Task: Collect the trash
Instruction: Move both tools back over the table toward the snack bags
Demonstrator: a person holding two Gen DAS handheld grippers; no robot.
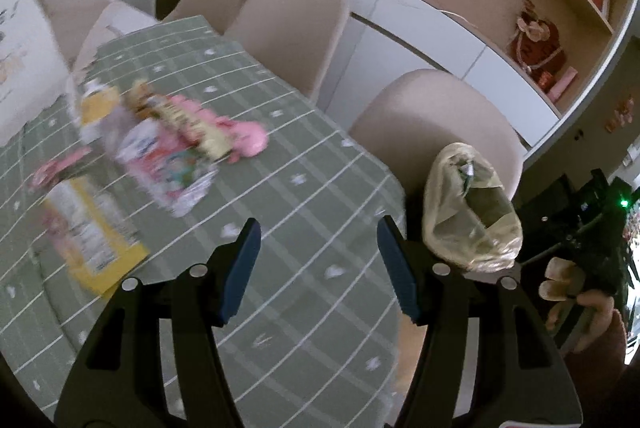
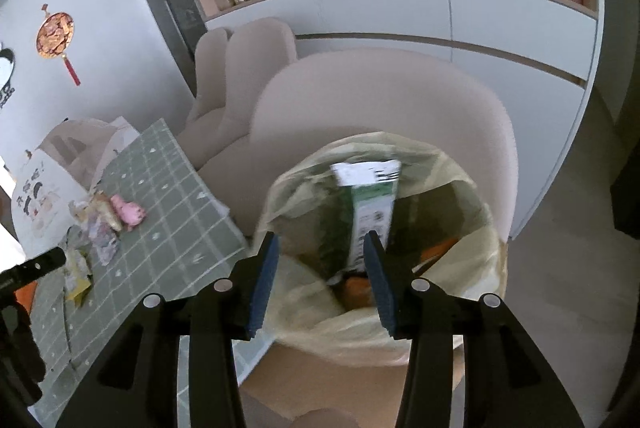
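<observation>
Wrappers (image 1: 160, 144) crumpled, colourful; bin bag (image 2: 380, 228) translucent yellow

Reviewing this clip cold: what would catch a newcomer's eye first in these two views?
The yellowish trash bag gaping right under the open right gripper, with a green-and-white carton standing in it. Next, the blurred heap of bright wrappers on the green checked tablecloth, ahead and left of the open, empty left gripper. Beige chairs line the table's far side.
</observation>
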